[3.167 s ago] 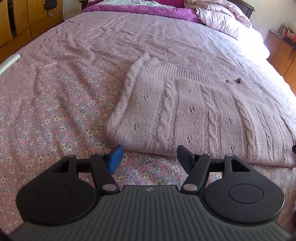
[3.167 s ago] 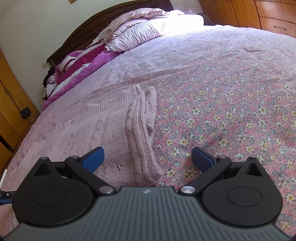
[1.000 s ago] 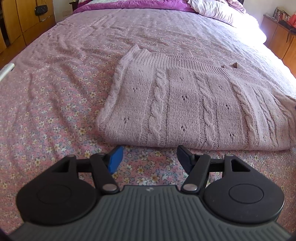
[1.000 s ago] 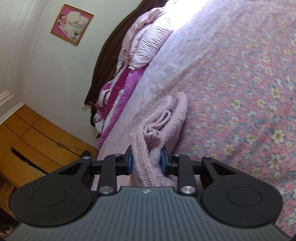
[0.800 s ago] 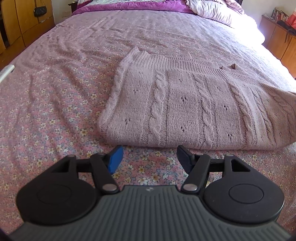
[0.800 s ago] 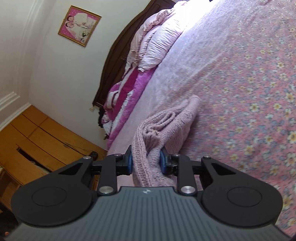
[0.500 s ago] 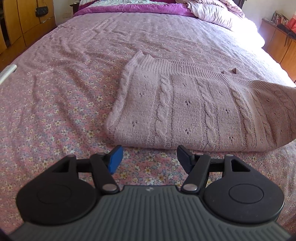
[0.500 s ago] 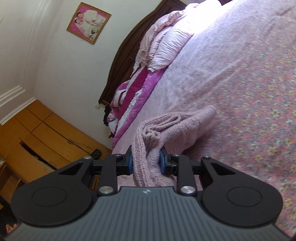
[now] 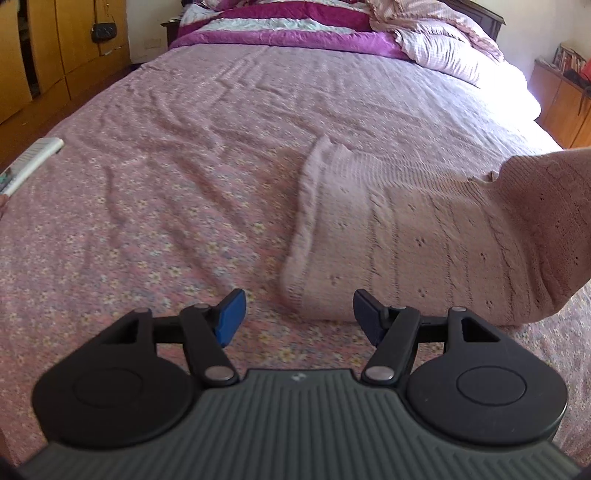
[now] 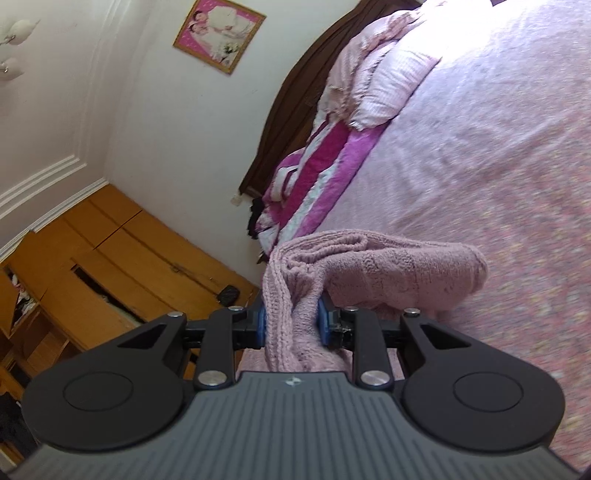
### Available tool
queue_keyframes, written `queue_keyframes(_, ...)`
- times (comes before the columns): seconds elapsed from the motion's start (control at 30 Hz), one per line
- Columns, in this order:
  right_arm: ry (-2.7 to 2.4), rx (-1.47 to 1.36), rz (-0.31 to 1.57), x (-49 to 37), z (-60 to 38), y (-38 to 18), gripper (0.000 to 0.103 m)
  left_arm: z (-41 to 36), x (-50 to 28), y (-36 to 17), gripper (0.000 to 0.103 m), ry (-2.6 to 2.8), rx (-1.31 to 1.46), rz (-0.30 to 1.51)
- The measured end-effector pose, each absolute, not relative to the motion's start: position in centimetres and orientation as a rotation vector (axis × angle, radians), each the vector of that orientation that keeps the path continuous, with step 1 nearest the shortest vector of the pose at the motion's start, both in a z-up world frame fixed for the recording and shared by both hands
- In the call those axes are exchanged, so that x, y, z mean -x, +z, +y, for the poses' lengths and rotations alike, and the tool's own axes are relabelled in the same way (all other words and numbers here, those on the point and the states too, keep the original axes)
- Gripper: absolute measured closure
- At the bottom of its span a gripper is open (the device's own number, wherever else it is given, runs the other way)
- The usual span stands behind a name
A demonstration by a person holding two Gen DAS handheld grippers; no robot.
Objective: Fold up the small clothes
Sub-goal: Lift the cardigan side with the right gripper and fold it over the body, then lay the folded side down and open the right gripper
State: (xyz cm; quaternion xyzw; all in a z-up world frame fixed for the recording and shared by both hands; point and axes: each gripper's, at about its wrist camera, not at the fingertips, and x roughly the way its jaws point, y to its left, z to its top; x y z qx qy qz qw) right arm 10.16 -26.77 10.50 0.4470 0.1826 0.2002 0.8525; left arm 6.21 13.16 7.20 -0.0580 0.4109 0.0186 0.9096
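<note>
A pale pink cable-knit sweater (image 9: pixel 417 240) lies on the flowered bedspread (image 9: pixel 147 229). Its right end is lifted off the bed and curls up at the right edge of the left wrist view. My left gripper (image 9: pixel 297 314) hovers open just in front of the sweater's near left corner, nothing between its blue pads. In the right wrist view my right gripper (image 10: pixel 291 326) is shut on a bunched fold of the sweater (image 10: pixel 373 266), which drapes away over the bed. The gripper points nearly level toward the headboard wall.
Pillows and a magenta-striped quilt (image 9: pixel 303 26) are piled at the head of the bed. Wooden cupboards (image 9: pixel 44 55) stand along the left side, and a wooden unit (image 9: pixel 561 107) at the far right. A white remote control (image 9: pixel 29 162) lies near the bed's left edge.
My right gripper has risen with the sweater's end, so that side now lifts and folds toward the left. The left gripper drew back and up a little, staying open.
</note>
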Motion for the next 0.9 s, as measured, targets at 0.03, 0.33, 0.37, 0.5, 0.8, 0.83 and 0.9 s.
queue_keyframes(0.03, 0.43, -0.936, 0.385, -10.3, -26.0, 10.8, 0.074, 13.4, -6.1, 7.2, 0.037, 0.041, 0.124, 0.845)
queue_keyframes(0.33, 0.481, -0.86, 0.47, -12.7, -17.8, 11.1, 0.074, 15.6, -5.8, 7.0, 0.037, 0.045, 0.162, 0.832)
queue_keyframes(0.37, 0.481, -0.85, 0.487, -12.9, -16.9, 10.8, 0.074, 15.8, -5.7, 7.0, 0.037, 0.045, 0.17, 0.829)
queue_keyframes(0.5, 0.48, -0.822, 0.558, -13.8, -13.6, 9.1, 0.074, 16.3, -5.7, 6.9, 0.037, 0.04, 0.191, 0.82)
queue_keyframes(0.8, 0.457, -0.623, 0.678, -14.5, -7.7, 6.2, 0.063, 16.9, -5.6, 6.4, 0.037, 0.037, 0.215, 0.815)
queue_keyframes(0.83, 0.467, -0.606, 0.676, -14.4, -7.2, 6.2, 0.055, 16.9, -5.6, 6.4, 0.037, 0.037, 0.217, 0.814)
queue_keyframes(0.9, 0.492, -0.607, 0.674, -14.1, -6.5, 6.2, 0.044, 17.0, -5.5, 6.4, 0.037, 0.037, 0.22, 0.813)
